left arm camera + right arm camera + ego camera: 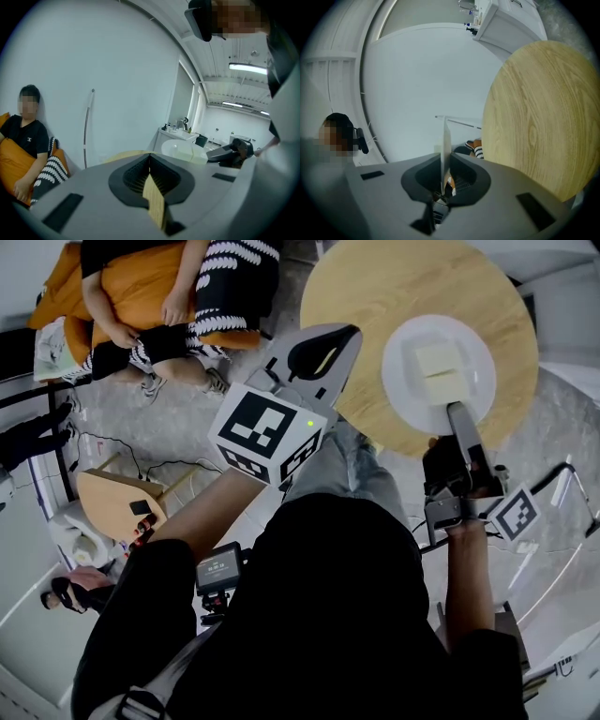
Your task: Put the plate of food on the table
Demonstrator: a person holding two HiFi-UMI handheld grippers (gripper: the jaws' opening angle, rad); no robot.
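A white plate [473, 352] with two pale blocks of food [439, 371] is over the near right part of the round wooden table [375, 296]. My right gripper [457, 411] is shut on the plate's near rim. In the right gripper view the plate [446, 140] shows edge-on as a thin white line between the jaws of the right gripper [445, 161], and it seems to stand a little off the tabletop [539, 122]. My left gripper [349, 334] hovers at the table's near left edge, jaws together and empty. The left gripper [150, 158] also sees the plate [180, 149].
A person sits on an orange sofa [141, 287] beyond the table's left side, with a striped cushion [234, 277]. A small wooden stool [108, 502] and cables lie on the floor at the left. A metal frame [562, 484] stands at the right.
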